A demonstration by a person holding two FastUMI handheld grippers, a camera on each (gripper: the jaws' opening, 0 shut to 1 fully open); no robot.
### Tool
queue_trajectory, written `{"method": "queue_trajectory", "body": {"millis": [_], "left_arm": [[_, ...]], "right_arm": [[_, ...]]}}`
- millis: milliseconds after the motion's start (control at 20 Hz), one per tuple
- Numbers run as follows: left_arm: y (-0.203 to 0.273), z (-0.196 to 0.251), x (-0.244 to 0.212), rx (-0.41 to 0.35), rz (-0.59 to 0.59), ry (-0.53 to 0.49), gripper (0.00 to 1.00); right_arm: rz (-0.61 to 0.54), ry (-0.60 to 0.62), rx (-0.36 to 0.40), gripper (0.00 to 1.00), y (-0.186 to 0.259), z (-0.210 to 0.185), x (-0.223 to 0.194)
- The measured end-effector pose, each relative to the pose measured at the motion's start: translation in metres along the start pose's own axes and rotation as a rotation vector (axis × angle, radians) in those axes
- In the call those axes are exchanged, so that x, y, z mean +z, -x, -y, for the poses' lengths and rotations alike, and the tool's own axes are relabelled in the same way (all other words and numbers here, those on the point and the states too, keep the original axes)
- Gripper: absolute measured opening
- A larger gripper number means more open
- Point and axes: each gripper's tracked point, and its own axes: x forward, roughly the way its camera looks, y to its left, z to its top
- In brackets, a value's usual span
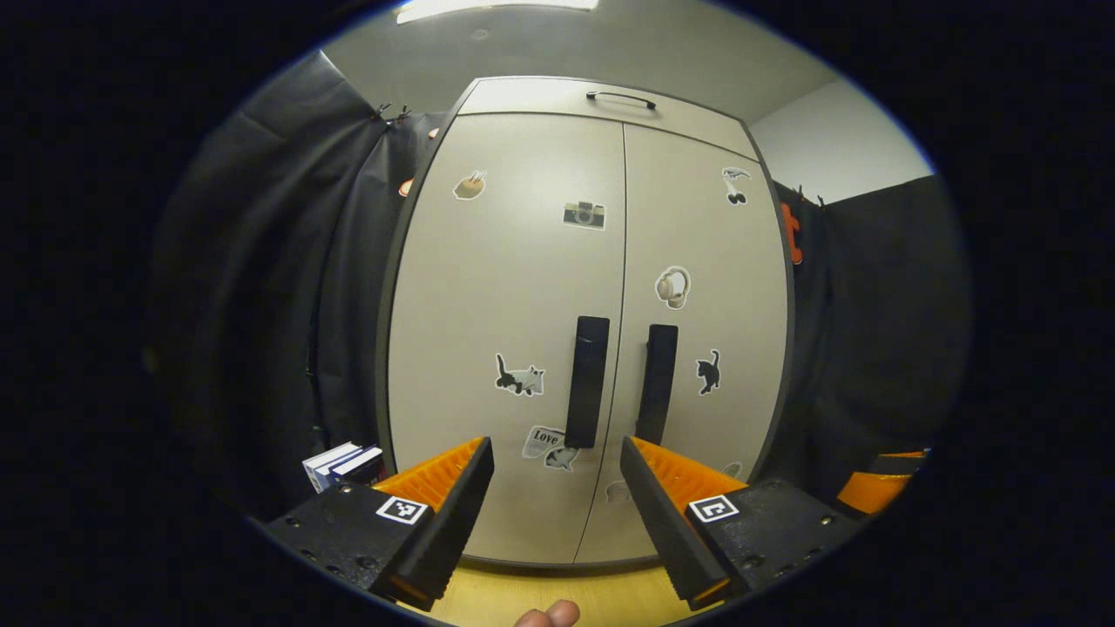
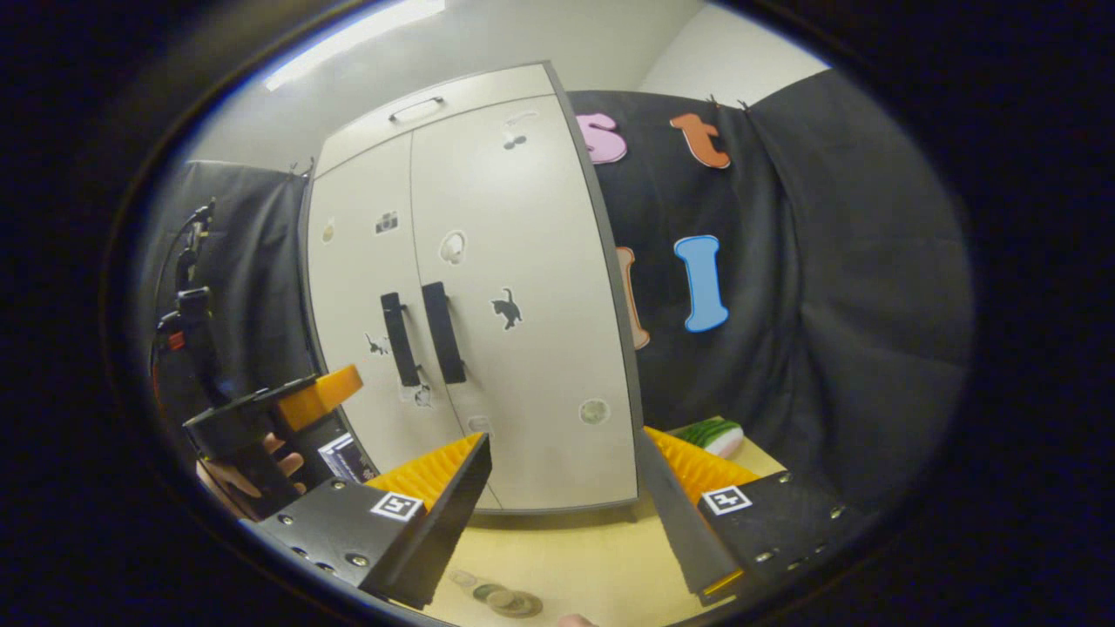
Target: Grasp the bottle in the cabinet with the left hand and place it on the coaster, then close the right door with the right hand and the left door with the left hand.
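Both doors of the pale grey two-door cabinet (image 1: pixel 592 331) look shut; left gripper (image 1: pixel 557 488) and right gripper (image 2: pixel 566 488) gape wide, empty, so opening by the black bar handles (image 1: pixel 588 381) likely comes first

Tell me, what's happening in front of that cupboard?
A person holds a two-finger tool in each hand, facing a pale cabinet on a wooden table. Both doors are shut, the two dark handles side by side at the middle. The left tool and the right tool are both open and hold nothing, short of the doors. No bottle is out yet.
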Motion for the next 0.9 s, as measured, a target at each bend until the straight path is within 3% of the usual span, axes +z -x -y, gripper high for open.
{"method": "queue_trajectory", "body": {"millis": [300,400,900], "left_arm": [[0.054,-0.021,0.002,0.052,-0.003,-0.027,0.93],[0.065,-0.028,0.004,0.068,0.005,-0.047,0.93],[0.077,-0.047,0.004,0.109,0.027,-0.068,0.93]], "right_arm": [[0.046,0.06,0.041,0.96,-0.003,-0.037,0.011],[0.053,0.084,0.044,1.0,-0.003,-0.047,0.01],[0.079,0.117,0.05,1.0,0.001,-0.071,0.011]]}}
